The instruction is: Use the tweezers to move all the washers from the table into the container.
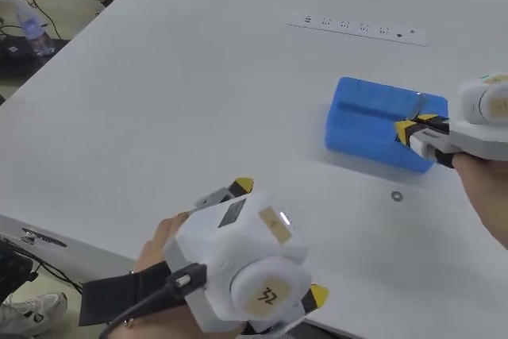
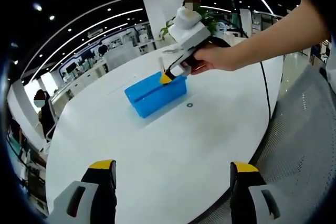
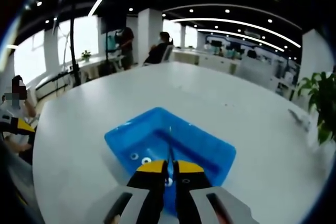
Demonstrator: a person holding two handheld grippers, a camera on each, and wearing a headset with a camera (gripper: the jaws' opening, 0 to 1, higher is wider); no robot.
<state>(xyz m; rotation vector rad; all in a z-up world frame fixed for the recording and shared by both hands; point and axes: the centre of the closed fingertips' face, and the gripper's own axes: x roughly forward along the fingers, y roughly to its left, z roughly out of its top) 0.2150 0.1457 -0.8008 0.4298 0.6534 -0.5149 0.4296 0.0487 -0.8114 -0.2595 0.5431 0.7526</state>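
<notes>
The blue container (image 1: 373, 113) stands on the white table, and a single washer (image 1: 397, 196) lies on the tabletop just in front of it. My right gripper (image 1: 409, 129) hovers over the container's right end, shut on the thin metal tweezers (image 1: 418, 105). In the right gripper view the tweezers (image 3: 169, 145) point down into the container (image 3: 210, 153), where a few washers (image 3: 134, 156) lie on the floor. My left gripper (image 1: 279, 240) is low at the near edge, open and holding nothing. From the left gripper view the container (image 2: 156, 94) and the loose washer (image 2: 190, 105) lie ahead.
A white power strip (image 1: 357, 28) lies at the far side of the table (image 1: 198, 101). The table's near edge runs beside my left gripper. People sit at other tables (image 3: 157, 51) in the background.
</notes>
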